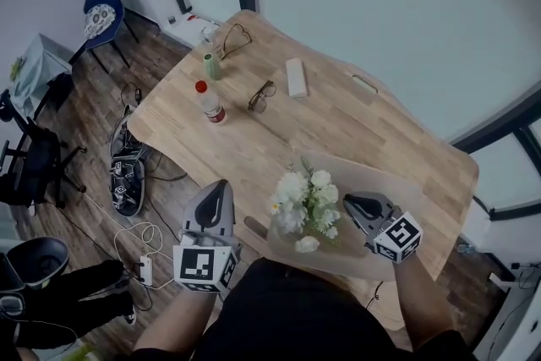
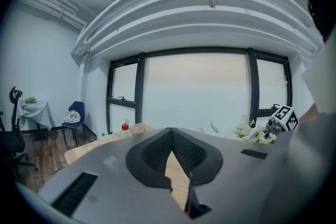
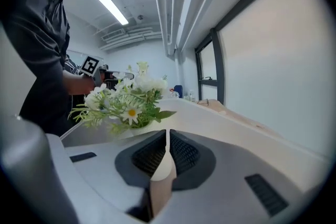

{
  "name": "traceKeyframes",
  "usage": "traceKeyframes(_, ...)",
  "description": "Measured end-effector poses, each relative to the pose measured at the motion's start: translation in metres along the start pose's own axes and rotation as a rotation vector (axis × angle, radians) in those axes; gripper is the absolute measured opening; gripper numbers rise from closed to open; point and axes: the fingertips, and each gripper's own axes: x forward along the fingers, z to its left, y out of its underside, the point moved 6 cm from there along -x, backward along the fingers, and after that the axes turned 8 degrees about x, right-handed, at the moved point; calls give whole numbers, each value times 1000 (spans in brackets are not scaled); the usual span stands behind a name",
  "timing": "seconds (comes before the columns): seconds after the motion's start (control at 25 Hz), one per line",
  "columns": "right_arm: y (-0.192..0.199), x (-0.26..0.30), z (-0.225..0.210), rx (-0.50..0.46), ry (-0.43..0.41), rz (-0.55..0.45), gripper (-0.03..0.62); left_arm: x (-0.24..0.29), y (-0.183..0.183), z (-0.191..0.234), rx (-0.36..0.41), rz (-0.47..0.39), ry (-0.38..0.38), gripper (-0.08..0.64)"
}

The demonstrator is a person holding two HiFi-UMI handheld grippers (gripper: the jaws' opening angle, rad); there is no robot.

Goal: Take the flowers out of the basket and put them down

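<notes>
Right fingers (image 3: 184, 157) ribbed (closed), frilly white flowers (image 1: 306, 203), woodgrain table (image 1: 338, 123)

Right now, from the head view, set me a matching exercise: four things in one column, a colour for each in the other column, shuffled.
Things:
1. flowers
2. bottle
3. chair
4. small container

Colours:
A. blue
B. plain green
C. clear with a red cap
D. mostly white blooms

Pairs: 1-D; 2-C; 3-A; 4-B
</notes>
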Motion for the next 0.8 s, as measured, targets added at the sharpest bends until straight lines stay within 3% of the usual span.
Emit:
traceKeyframes(0.16, 14, 8, 0, -7, 2, 44, 32, 0, 1, 1, -3, 5, -4, 5)
traceKeyframes(0.36, 32, 23, 14, -19, -94, 117, 141, 4, 7, -3, -8, 10, 4, 4)
traceKeyframes(0.8, 33, 40, 26, -30, -176, 121, 225, 10, 11, -8, -4, 37, 25, 3)
